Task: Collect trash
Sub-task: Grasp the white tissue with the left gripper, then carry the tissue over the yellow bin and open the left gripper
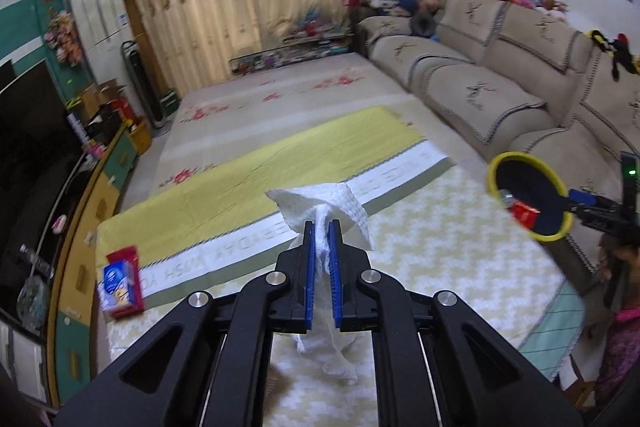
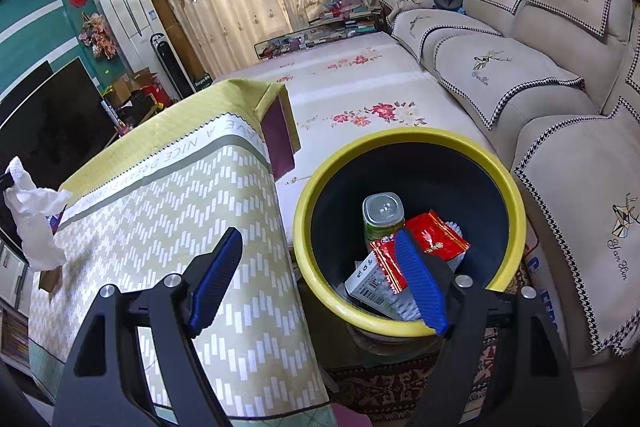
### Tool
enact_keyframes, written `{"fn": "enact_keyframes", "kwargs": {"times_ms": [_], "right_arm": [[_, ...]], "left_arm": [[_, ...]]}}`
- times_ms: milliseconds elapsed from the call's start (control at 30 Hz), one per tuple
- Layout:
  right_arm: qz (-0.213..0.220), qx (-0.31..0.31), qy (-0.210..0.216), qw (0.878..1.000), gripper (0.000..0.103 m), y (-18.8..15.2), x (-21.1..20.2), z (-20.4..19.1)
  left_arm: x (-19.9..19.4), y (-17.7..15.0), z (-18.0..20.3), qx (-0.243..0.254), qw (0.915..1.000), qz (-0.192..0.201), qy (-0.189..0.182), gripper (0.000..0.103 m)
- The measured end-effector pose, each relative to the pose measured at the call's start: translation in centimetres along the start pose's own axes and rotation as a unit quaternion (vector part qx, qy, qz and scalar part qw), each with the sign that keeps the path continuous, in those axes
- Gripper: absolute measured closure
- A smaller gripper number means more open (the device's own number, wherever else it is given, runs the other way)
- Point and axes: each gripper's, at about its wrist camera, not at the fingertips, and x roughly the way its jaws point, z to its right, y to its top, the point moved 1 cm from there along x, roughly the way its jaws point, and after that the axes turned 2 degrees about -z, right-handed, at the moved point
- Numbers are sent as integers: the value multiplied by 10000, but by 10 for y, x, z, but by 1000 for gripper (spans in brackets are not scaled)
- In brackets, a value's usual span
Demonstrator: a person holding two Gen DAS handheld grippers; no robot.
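Above the table point(image 1: 440, 267), the left gripper point(image 1: 322, 227) pinches a white tissue point(image 1: 320, 211); it must go to the bin point(image 1: 528, 195) on the right

Beside the table, the right gripper point(image 2: 320, 259) gapes wide, holding nothing, over the yellow bin point(image 2: 408, 323), where a bottle point(image 2: 382, 215) and red packets point(image 2: 436, 239) already lie

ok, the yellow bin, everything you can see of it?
The bin is a round tub, plastic by the look, with a yellow rim and dark inside, upright on the floor between the table and the sofa. It holds a capped bottle, red packets and a barcoded white box. The open right gripper hovers over its near rim.
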Motion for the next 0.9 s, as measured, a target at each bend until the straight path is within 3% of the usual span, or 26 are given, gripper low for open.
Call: {"fn": "enact_keyframes", "kwargs": {"times_ms": [233,433,633,900], "right_arm": [[217,84,-63,9997,29,-2,-27,14],[327,293,-262,9987,29,-7,-46,43],[384,538,-426,9969,29,-14,-58,72],[367,701,-554,9953,28,-21,-62,99]], "left_arm": [[-10,31,71,523,9967,151,-607,96],[0,60,143,1003,9883,225,-1123,96],[27,94,225,1408,9764,170,-1630,96],[93,124,328,1755,9641,-123,-1991,96]]}}
